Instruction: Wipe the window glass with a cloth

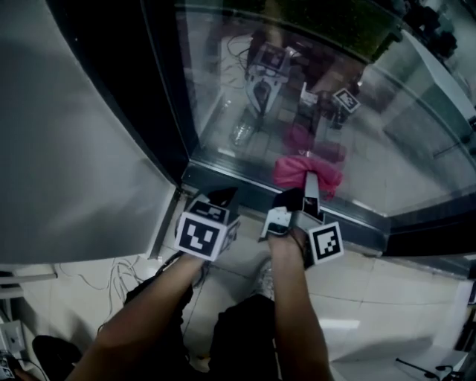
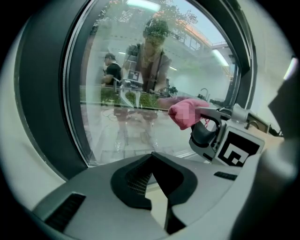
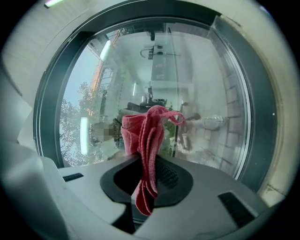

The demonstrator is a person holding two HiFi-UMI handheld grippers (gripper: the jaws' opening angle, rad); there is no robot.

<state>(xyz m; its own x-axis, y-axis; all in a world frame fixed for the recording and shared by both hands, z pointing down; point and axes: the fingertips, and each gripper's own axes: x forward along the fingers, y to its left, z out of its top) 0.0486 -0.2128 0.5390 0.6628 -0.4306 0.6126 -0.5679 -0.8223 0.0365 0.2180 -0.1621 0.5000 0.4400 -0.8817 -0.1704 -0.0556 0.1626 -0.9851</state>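
Indoor premises of commercial or office type; exact use not determinable. Noted: large window glass (image 1: 312, 97) in dark frame (image 1: 160, 111), set low above pale tiled floor (image 1: 372, 290); loose cables (image 1: 111, 279) beside white wall (image 1: 67, 149); strip lights (image 2: 142, 4) reflected in pane; trees (image 3: 70, 126) and paving (image 3: 234, 136) outside.

The head view looks steeply down over both forearms onto the bottom edge of the dark-framed window glass (image 1: 297, 97) and the pale tiled floor (image 1: 372, 290). The cameras on the left gripper (image 2: 152, 159) and right gripper (image 3: 147, 159) face that pane from close by, and all three views share the crumpled pink cloth (image 1: 306, 173).
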